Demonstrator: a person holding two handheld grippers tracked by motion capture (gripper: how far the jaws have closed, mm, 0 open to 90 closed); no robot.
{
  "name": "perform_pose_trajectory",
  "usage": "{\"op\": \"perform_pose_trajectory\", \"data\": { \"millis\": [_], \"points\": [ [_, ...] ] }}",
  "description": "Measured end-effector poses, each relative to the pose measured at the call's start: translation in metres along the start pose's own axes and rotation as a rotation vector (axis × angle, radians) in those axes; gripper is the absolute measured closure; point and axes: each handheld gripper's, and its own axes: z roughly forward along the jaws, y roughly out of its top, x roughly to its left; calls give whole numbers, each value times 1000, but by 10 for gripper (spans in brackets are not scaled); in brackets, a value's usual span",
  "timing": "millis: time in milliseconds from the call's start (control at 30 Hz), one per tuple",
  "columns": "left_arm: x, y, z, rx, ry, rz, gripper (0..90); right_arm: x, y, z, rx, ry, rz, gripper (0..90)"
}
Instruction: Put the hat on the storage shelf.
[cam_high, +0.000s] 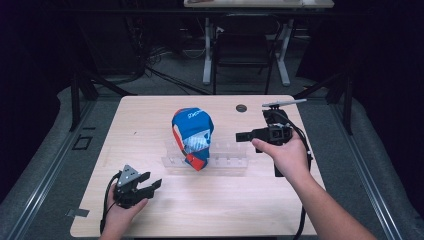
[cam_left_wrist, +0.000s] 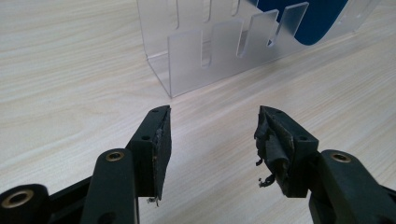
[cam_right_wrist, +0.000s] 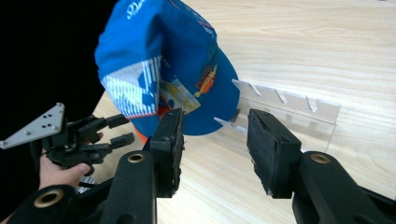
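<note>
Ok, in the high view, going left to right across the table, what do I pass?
Left tool, open with nothing between its jaws → blue cap sitting in the clear slotted rack → round hole in the tabletop → right tool, open and pointing toward the cap.

Bare table top (cam_high: 150, 115) along far edge and whole left side; open passage there. Clear slotted rack (cam_high: 205, 161) lies across centre, left to right; blue cap (cam_high: 192, 131) stands up out of it, blocking the middle. Near strip in front of rack free, except left gripper (cam_high: 150, 182) at near left, jaws apart. Right gripper (cam_high: 240, 136) hangs just right of cap, jaws apart. Small dark hole (cam_high: 241, 108) at far right.
</note>
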Motion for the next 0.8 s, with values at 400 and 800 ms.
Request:
{"op": "perform_pose_trajectory", "data": {
  "millis": [400, 800],
  "points": [
    [10, -7, 0, 3, 15, -28, 461, -12, -19, 1, -3, -14, -3, 544],
    [11, -9, 2, 4, 15, -35, 458, -25, -43, -2, -4, -47, -15, 542]
  ]
}}
